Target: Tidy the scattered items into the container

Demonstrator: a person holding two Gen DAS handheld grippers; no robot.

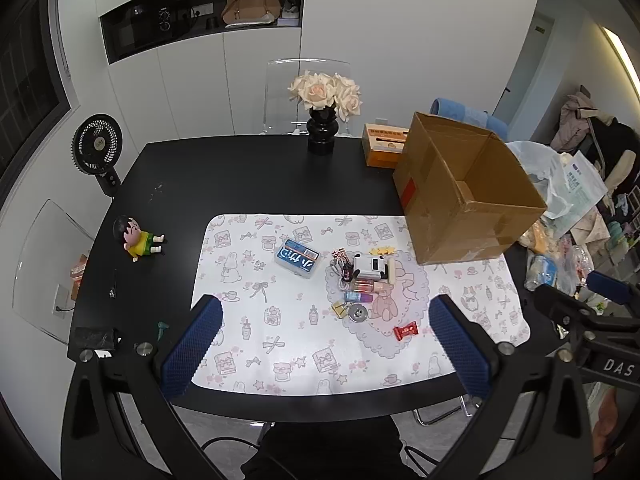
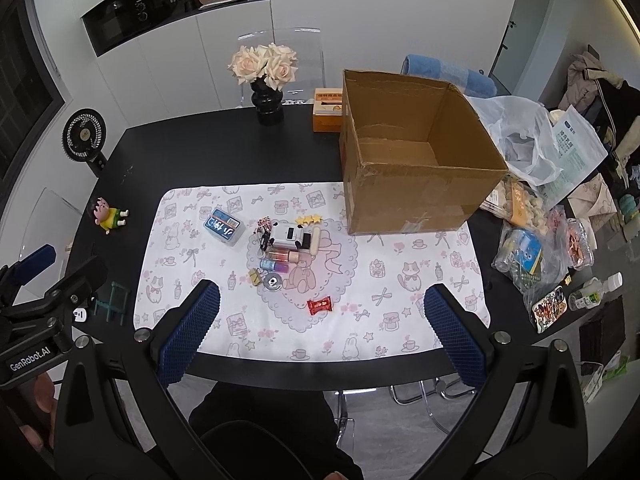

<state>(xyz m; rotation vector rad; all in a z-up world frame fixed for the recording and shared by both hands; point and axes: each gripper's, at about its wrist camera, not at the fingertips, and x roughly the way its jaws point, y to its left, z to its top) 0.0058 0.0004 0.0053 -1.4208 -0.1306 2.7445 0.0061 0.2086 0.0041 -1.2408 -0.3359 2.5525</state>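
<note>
An open cardboard box (image 1: 460,196) (image 2: 416,160) stands at the mat's far right corner, empty as far as I see. On the patterned mat (image 1: 280,320) (image 2: 400,300) lie a blue tissue pack (image 1: 298,259) (image 2: 223,225), a cluster of small items around a white gadget (image 1: 370,266) (image 2: 289,235), small tubes (image 1: 362,292), a metal disc (image 2: 273,281) and a red candy (image 1: 406,330) (image 2: 320,305). My left gripper (image 1: 326,340) and right gripper (image 2: 320,328) both hang open above the table's near edge, holding nothing.
A figurine (image 1: 138,238) (image 2: 107,216) lies on the black table (image 1: 240,176) at left. A vase of roses (image 1: 324,112) and an orange carton (image 1: 382,146) stand at the back. Plastic bags, a phone (image 2: 549,307) and a bottle (image 2: 596,290) crowd the right side.
</note>
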